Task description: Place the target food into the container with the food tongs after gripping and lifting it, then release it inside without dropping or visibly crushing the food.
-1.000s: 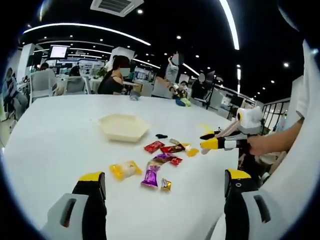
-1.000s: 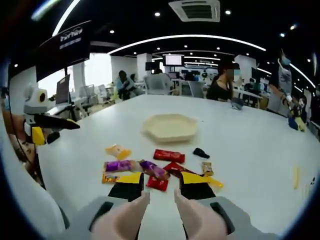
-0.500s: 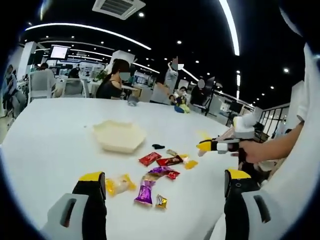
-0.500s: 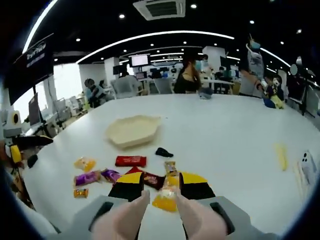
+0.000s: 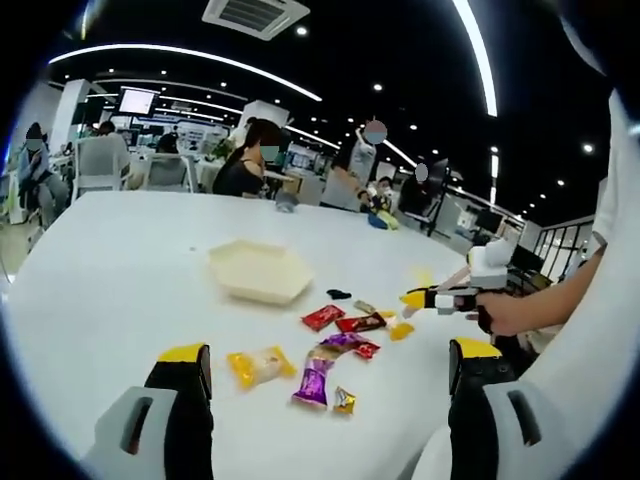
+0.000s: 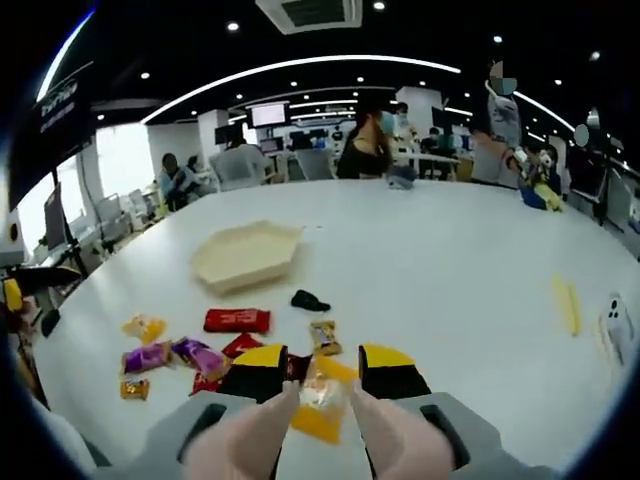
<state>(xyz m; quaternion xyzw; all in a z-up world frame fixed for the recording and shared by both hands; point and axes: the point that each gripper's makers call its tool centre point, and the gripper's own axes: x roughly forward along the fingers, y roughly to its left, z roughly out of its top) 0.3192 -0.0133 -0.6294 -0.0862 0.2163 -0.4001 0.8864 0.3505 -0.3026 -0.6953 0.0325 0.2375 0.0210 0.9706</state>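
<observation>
Orange snack packet (image 6: 322, 400) sits soft and crinkly between my right gripper (image 6: 318, 415) fingers, not yet pinched; left gripper (image 5: 325, 375) gapes

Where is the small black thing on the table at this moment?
In the right gripper view, the small black thing lies on the white table, between the pale tray behind it and the red snack pack to its left.

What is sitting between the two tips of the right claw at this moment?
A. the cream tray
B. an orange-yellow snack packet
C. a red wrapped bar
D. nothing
B: in the right gripper view the orange-yellow snack packet lies between the right claw tips, while the red wrapped bar and the cream tray lie farther off on the table.
</observation>
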